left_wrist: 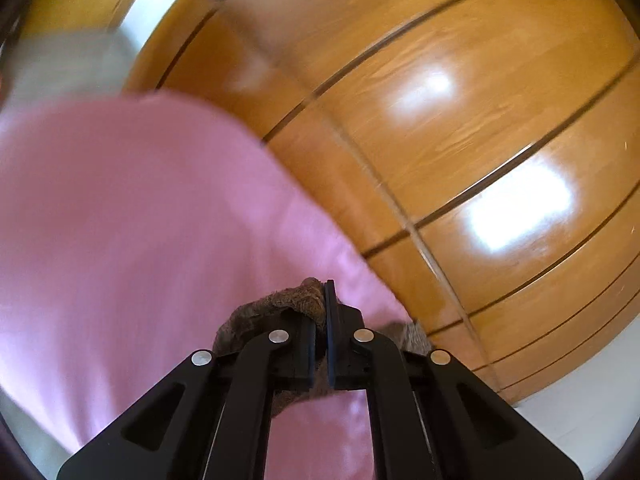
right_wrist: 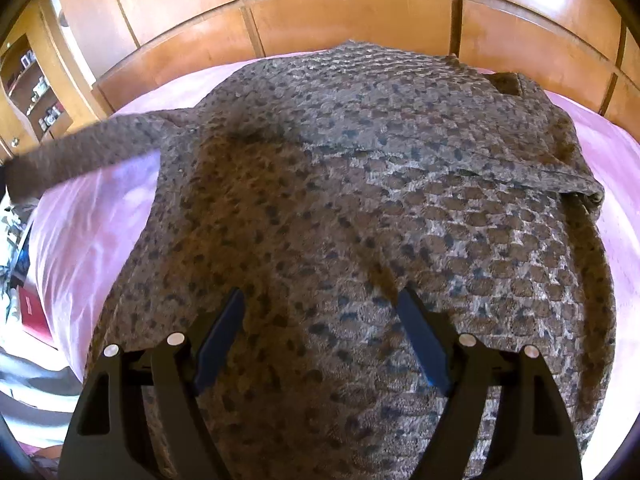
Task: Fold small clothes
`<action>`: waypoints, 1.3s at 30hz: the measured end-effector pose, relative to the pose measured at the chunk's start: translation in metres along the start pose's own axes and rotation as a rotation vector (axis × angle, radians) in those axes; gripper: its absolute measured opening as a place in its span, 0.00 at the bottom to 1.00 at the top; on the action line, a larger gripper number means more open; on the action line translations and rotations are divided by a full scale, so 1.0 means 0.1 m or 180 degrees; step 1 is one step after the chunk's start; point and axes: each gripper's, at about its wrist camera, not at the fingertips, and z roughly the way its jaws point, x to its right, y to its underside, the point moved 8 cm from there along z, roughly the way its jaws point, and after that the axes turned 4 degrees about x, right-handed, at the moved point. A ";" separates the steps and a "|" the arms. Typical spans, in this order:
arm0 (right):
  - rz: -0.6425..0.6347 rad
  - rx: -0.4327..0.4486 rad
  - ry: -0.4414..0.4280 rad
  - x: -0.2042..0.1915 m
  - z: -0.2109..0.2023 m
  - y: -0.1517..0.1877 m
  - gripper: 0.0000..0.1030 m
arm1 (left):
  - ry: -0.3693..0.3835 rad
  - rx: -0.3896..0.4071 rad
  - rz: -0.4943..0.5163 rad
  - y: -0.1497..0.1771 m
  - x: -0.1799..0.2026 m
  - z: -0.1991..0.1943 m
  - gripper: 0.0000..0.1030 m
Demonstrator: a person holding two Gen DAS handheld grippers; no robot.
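Okay, my left gripper (left_wrist: 322,320) has its jaws pinched together on a fold of the brown spotted garment (right_wrist: 360,220); in the left wrist view a bunched bit of the knit (left_wrist: 280,308) pokes out just past the closed pads, and some of it hangs below between the finger arms. That view is motion-blurred. Behind the pinched cloth is the pink bedsheet (left_wrist: 140,220), and beyond that the wooden wardrobe doors (left_wrist: 440,120) with bright glare patches.

My right gripper (right_wrist: 320,320) has its jaws wide apart, nothing between the pads. Its blue-edged fingers (right_wrist: 224,332) hover over the near part of the garment; whether the tips touch the fabric I cannot tell.

The garment lies spread over the pink sheet (right_wrist: 92,240) in the right wrist view, covering most of the bed surface in front of me. One sleeve (right_wrist: 80,152) stretches out to the left, lifted off the sheet and blurred, running toward the left edge of the picture. The right-hand side of the garment has a folded-over edge (right_wrist: 560,176) lying on top of the body.

Wardrobe panels (right_wrist: 340,12) sit behind the bed. At far left are open shelves (right_wrist: 36,92) with small items, too small to tell. A red book or box (right_wrist: 34,312) lies low at the left beside the bed.
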 end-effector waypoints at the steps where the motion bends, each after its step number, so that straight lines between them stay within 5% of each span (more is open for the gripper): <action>1: -0.0008 0.0012 0.0003 0.00 0.00 -0.01 0.76 | -0.0025 -0.0025 0.0101 -0.10 0.15 0.07 0.02; 3: -0.0022 0.0053 -0.0013 -0.01 -0.04 -0.04 0.76 | 0.0017 -0.0095 0.0321 -0.15 0.43 0.18 0.02; 7: 0.0006 0.0133 -0.0013 0.08 -0.14 -0.10 0.76 | 0.0851 -0.0318 0.0632 0.10 1.37 0.25 0.02; 14: 0.0293 0.0340 -0.0034 0.43 -0.38 -0.21 0.76 | 0.2025 -0.0948 0.1125 1.14 3.15 0.53 0.02; 19: 0.0690 0.0504 -0.0059 0.86 -0.59 -0.25 0.76 | 0.2264 -0.1441 0.1406 1.94 3.93 1.07 0.02; 23: 0.0912 0.0553 -0.0034 1.20 -0.61 -0.29 0.76 | 0.2277 -0.1911 0.1481 2.62 4.28 1.62 0.02; 25: 0.0995 0.0555 0.0013 1.35 -0.60 -0.28 0.76 | 0.2094 -0.2191 0.1589 3.03 4.28 1.89 0.07; 28: 0.1111 0.0551 0.0023 1.53 -0.57 -0.29 0.75 | 0.1792 -0.2536 0.1497 3.31 4.08 2.21 0.50; 34: 0.1079 0.0640 -0.0028 1.61 -0.57 -0.45 0.70 | 0.1671 -0.2256 0.1096 2.81 3.56 2.24 0.54; 39: 0.0837 0.0724 0.0141 1.59 -0.46 -0.79 0.67 | 0.0936 -0.1813 0.1205 2.31 2.63 2.13 0.54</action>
